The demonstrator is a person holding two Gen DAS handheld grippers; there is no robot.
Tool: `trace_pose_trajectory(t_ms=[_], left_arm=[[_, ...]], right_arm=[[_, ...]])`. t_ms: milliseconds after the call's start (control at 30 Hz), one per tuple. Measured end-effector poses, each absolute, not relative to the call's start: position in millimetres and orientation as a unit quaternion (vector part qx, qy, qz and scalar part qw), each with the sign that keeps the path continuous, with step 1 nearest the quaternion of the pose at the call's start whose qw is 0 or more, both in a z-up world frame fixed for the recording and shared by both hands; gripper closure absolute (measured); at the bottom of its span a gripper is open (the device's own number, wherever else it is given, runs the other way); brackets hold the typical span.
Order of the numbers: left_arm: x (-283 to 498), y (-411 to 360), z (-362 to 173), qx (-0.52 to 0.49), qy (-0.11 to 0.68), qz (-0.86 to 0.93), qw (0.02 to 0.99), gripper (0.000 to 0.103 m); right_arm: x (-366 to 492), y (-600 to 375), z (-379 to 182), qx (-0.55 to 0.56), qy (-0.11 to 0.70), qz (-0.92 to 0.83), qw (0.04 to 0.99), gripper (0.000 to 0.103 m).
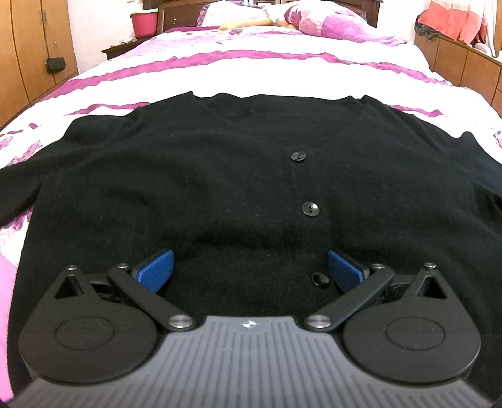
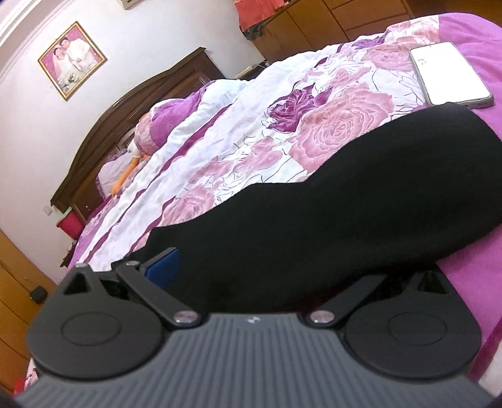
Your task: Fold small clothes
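The black cardigan [image 1: 219, 175] lies flat and face up on the bed [image 1: 251, 72], button placket closed, neckline at the far edge and hem toward the camera. Its long axis runs straight away from the left gripper [image 1: 249, 266], whose fingers are spread wide just above the lower front panel, one blue pad on each side of the lowest button [image 1: 320, 280]. Nothing lies between them; no fabric is pinched.

In the right wrist view, a sleeve [image 2: 360, 201] of the same garment extends away and to the right across the floral bedspread [image 2: 282, 125]. The right gripper [image 2: 251, 266] sits at the near end of that sleeve. Only its left blue pad shows; the other side is hidden behind black fabric. The linkage arms stand wide apart, so the fingers are judged spread, with the sleeve cloth lying in the gap but not clamped.

The right gripper is the nearer one to the sleeve. The next move is likely a closure on it, then a fold inward across the body.

Obstruction: a phone [image 2: 450, 73] rests on the bedspread just beyond the sleeve end, close to the cuff. A pillow [image 1: 313, 18] lies well apart at the headboard
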State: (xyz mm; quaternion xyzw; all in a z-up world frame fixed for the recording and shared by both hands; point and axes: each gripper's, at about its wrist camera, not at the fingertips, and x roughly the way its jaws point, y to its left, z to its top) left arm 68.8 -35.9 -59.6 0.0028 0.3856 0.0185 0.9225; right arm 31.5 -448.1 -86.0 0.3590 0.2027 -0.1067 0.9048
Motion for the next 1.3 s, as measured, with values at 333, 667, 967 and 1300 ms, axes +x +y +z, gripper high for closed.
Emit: trace_pose_trajectory(t_ms=[333, 667, 967, 1300], left_arm=[[57, -31, -48, 0.013, 0.364, -0.003, 0.931, 0.0], [34, -22, -18, 0.043, 0.315, -0.001, 0.948, 0.0], [19, 13, -1, 0.034, 0.295, 0.026, 0.955, 0.0], [16, 39, -9, 0.02, 0.309, 0.04, 0.95, 0.0]], right_arm=[[24, -470, -77, 0.38, 0.175, -0.117, 0.901, 0.079], [35, -417, -1, 0.223, 0.119, -0.026, 0.967, 0.094], [61, -306, 29, 0.1, 0.121, 0.124, 0.98, 0.094], [99, -219, -32, 0.037, 0.269, 0.199, 0.942, 0.091]])
